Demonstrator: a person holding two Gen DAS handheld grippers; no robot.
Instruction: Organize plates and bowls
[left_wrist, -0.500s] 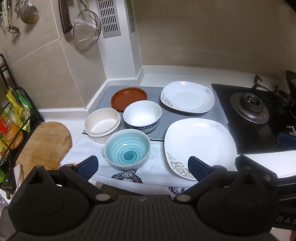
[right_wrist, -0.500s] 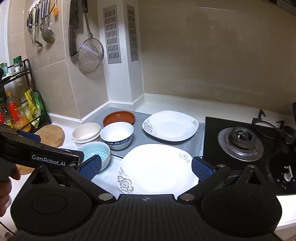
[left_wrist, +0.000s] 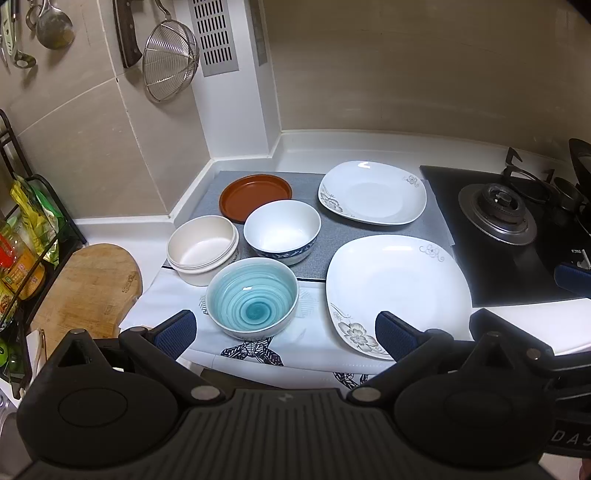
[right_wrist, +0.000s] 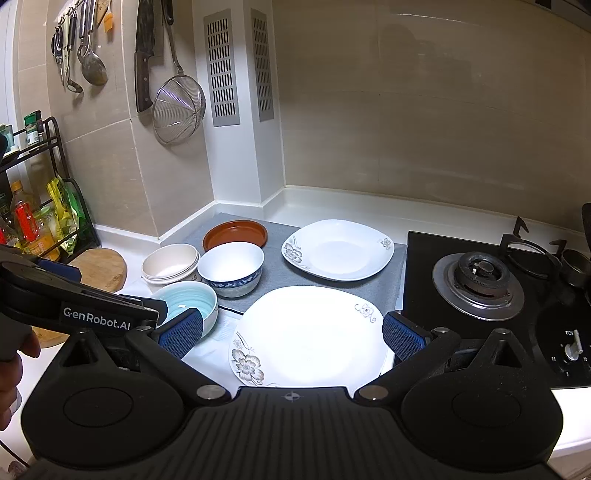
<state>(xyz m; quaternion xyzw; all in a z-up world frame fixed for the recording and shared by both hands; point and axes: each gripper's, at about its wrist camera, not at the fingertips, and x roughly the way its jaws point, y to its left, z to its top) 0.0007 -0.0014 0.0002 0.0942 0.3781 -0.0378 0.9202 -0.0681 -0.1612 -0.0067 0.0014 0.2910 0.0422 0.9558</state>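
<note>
- My left gripper (left_wrist: 284, 332), jaws spread and empty, hovers just short of the teal bowl (left_wrist: 252, 299) straight ahead on the tabletop (left_wrist: 369, 147).
- My right gripper (right_wrist: 291, 334), likewise spread, frames the near white plate (right_wrist: 310, 334); it is the nearer one.

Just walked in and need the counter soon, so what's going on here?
A person holds a gripper in each hand over dishes laid out beside the stove. The left gripper hangs with jaws open before the blue swirl bowl; the right gripper, also open, faces the near white plate. Neither holds anything, and no plates are stacked yet.
</note>
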